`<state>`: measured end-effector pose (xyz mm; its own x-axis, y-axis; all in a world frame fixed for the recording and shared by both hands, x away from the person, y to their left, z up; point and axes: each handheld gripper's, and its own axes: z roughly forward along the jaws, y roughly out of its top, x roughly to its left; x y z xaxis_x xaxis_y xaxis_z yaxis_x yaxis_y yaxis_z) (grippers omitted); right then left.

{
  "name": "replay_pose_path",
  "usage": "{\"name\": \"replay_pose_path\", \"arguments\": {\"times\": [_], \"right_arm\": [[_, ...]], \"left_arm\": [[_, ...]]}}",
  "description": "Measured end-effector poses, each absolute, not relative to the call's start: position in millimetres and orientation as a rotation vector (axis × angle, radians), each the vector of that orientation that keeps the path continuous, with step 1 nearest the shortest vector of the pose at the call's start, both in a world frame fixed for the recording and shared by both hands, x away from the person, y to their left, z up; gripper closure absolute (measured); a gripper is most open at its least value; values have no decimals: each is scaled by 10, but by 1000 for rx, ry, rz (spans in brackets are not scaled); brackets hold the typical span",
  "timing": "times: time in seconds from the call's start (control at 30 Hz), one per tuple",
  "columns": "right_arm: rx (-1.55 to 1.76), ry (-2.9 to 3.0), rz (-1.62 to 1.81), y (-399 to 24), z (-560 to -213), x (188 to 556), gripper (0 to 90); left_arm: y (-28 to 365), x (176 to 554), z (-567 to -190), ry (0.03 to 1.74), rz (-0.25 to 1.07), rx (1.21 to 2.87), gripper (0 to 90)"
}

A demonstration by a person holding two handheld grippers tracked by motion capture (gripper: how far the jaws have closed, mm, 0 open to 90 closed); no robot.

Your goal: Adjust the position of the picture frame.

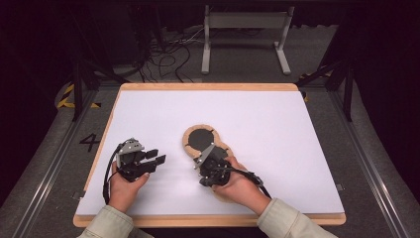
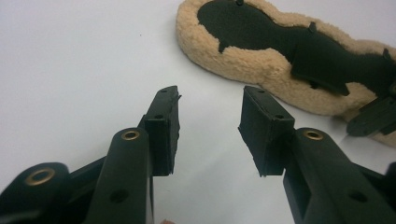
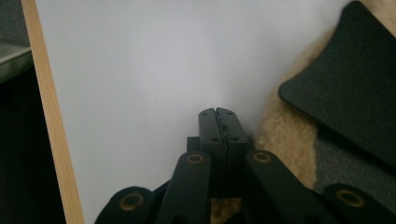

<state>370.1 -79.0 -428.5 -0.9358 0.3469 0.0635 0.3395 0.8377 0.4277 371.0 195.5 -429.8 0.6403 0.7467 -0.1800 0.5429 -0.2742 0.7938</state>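
- A fleece-lined insole (image 1: 200,141) lies near the middle of the white worktop (image 1: 277,124), dark face up, as a person works over it with a gripper in each hand.
- The right gripper (image 1: 207,167) sits over the near end of the insole; seen from its own camera, its jaws are pressed together with nothing visible between them, just beside the fleece edge (image 3: 280,140).
- The left gripper (image 1: 151,161) hovers to the left of the insole, apart from it, jaws spread and empty, the pads (image 2: 164,126) aimed toward the fleece border.
- The step in hand looks like taking hold of the insole: the right jaws would need to part before they can bite, and the thin rim is the likeliest purchase.
- A clean grab probably means coming in low along the worktop so one jaw slides under the flat edge instead of pushing the piece away.
- The left gripper could steady or pinch the left rim, where the pile stands proud of the surface.
- The insole is a flat, waisted shape: a rounded far lobe (image 2: 233,21), a narrower middle, a broader near part.
- Its border is tan, curly pile, soft and compressible; the dark panel (image 3: 355,84) looks finely grained, matte and slightly raised at its edge.
- The worktop is smooth and white, with a pale wooden rim (image 3: 44,107).
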Motion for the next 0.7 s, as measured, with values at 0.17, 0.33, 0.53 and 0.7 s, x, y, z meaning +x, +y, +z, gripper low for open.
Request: {"name": "replay_pose_path", "arguments": {"times": [0.17, 0.33, 0.53, 0.7], "right_arm": [[613, 2980, 698, -1019, -4259, 3708, 900], [699, 2941, 680, -1292, -4248, 3753, 900], [722, 2927, 734, -1400, -4171, 3788, 900], [738, 2845, 860, -1353, -3974, 3952, 900]], "left_arm": [[1924, 3735, -4284, 1000, 290, 1962, 577], [1892, 3765, -4286, 992, 288, 1963, 576], [1882, 3771, -4288, 986, 288, 1972, 576], [1911, 3739, -4280, 995, 296, 1972, 573]]}}
